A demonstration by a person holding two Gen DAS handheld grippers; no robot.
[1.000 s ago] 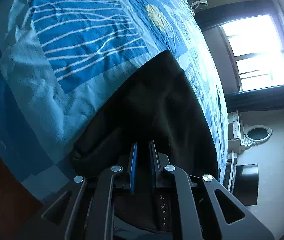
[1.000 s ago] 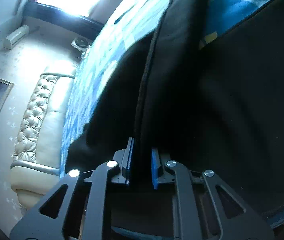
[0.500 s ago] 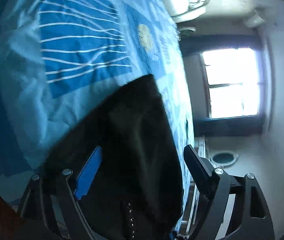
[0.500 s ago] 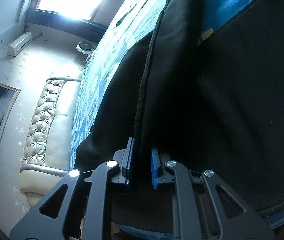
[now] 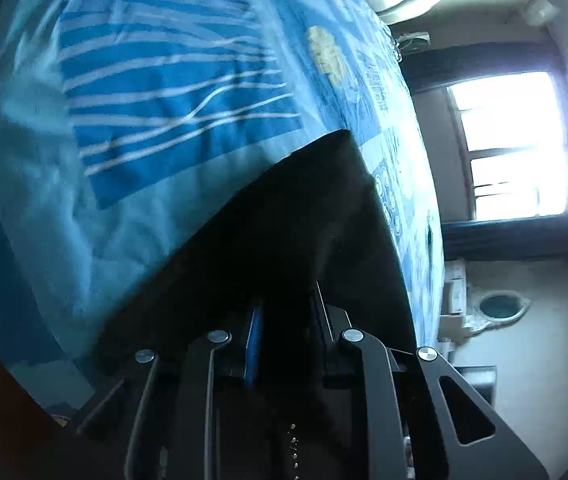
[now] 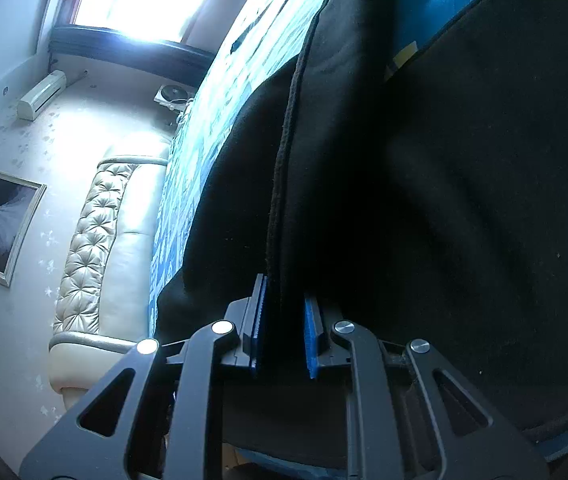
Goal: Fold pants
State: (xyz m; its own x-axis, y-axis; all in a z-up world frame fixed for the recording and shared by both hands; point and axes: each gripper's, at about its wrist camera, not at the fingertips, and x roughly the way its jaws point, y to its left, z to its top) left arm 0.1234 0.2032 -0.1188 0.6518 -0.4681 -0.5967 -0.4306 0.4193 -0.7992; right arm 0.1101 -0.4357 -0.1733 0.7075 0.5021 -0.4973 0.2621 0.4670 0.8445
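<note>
Pants (image 5: 284,240) are bunched between both sets of pads on the bed (image 5: 156,128): left tool (image 5: 284,336) just closing on them, right tool (image 6: 284,332) pinching a seam edge.

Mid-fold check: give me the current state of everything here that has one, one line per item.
Left tool: jaws have just been closing, now shut on the black pants.
Right tool: shut on a fold of the pants.
Black pants: partly spread on the bed, gripped at two spots.
Blue patterned bedspread: wrinkled, partly covered by the pants.
</note>
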